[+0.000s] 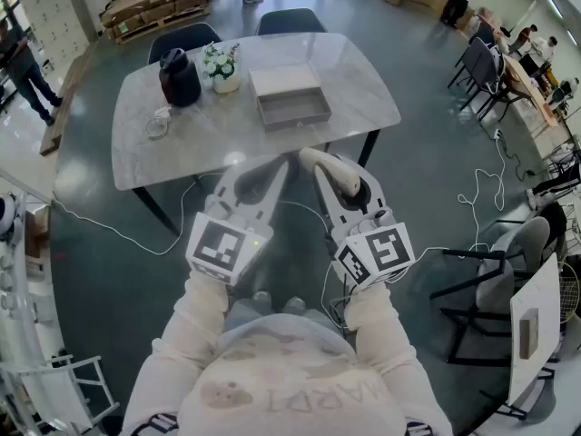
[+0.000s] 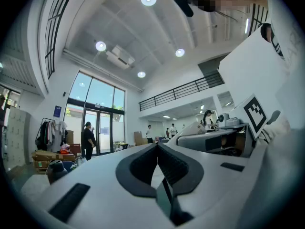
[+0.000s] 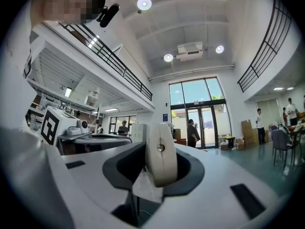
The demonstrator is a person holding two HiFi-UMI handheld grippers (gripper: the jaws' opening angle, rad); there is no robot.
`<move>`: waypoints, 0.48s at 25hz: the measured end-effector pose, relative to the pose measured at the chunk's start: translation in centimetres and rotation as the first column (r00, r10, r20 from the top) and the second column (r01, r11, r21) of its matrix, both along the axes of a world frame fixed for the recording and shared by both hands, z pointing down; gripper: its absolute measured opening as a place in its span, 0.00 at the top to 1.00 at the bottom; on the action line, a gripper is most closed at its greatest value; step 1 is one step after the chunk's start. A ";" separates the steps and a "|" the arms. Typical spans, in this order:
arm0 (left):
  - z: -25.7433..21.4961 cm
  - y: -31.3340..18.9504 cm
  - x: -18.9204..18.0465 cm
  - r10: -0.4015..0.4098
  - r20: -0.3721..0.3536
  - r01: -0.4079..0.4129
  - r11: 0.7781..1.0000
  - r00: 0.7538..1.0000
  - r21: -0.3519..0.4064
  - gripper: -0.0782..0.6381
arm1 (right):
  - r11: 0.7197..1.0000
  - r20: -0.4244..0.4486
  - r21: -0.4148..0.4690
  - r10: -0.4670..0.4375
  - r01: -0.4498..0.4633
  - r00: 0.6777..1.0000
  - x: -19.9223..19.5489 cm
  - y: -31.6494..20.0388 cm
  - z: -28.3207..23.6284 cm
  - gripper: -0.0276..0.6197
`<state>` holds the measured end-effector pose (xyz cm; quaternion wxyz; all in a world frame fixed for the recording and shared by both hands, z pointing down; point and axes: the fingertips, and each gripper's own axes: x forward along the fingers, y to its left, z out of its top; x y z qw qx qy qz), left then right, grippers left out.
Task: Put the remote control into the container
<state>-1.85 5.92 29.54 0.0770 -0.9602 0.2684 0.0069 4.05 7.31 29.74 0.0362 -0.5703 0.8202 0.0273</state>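
A white remote control (image 1: 320,163) is pinched by the right gripper (image 1: 338,192), seemingly for carrying to the open container (image 1: 295,122) at twelve o'clock on the surface (image 1: 363,80). The left gripper (image 1: 272,175), at its nine o'clock, is pressed together, empty. The jaws hide the remote's lower end, and neither gripper view shows the container.

One desk (image 1: 163,153), bearing one open container (image 1: 295,109), one dark jug (image 1: 179,77), one pot of flowers (image 1: 221,69) and one small glass dish (image 1: 158,125). Two dark chairs (image 1: 184,36) (image 1: 290,18). Two tools, the left tool (image 1: 259,173) and the right tool (image 1: 334,180). One cream remote control (image 1: 327,167).
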 end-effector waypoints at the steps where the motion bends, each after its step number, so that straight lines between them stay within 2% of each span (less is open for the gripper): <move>1: 0.0 0.0 0.0 0.001 -0.001 -0.001 1.000 1.000 0.000 0.88 | 1.000 0.001 0.000 0.001 -0.001 1.000 -0.1 0.0 0.0 0.79; 12: 0.1 -0.6 -0.7 0.003 -0.001 -0.003 1.000 1.000 0.002 0.88 | 1.000 -0.002 0.003 0.002 -0.002 1.000 -0.9 -0.5 0.1 0.79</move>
